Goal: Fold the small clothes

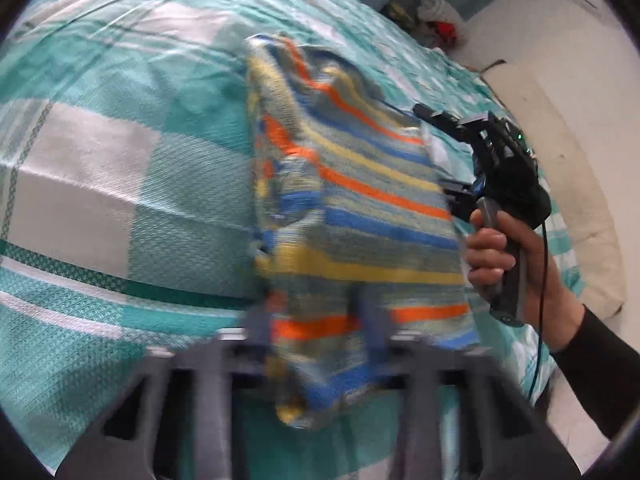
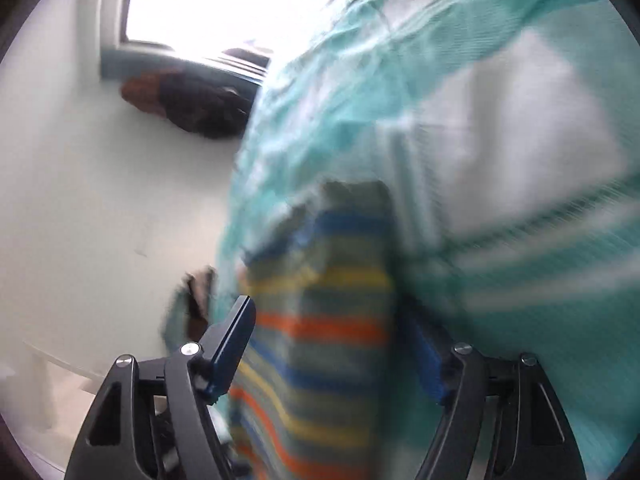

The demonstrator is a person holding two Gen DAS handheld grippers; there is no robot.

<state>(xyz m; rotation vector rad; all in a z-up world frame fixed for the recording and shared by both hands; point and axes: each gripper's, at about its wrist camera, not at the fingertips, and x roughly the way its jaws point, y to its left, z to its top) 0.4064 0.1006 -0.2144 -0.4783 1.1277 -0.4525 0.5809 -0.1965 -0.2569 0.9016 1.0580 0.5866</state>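
Observation:
A small knitted garment [image 1: 360,184] with blue, orange, yellow and grey stripes lies bunched on a teal and white checked bedsheet [image 1: 120,160]. Its near end drapes over my left gripper [image 1: 316,316], whose blurred fingers are shut on a fold of it. In the left wrist view, a hand [image 1: 488,256] holds my right gripper [image 1: 440,152] at the garment's right edge, jaws spread. In the right wrist view the garment [image 2: 320,280] runs between the wide-apart fingers of my right gripper [image 2: 328,312], and neither pad presses on it. The sheet [image 2: 480,120] fills the right side there.
A cream pillow [image 1: 560,200] lies at the bed's right edge. A pile of clothes [image 1: 436,16] sits on the floor beyond the bed. In the right wrist view, a dark bag [image 2: 192,104] rests under a bright window, beside pale floor [image 2: 80,200].

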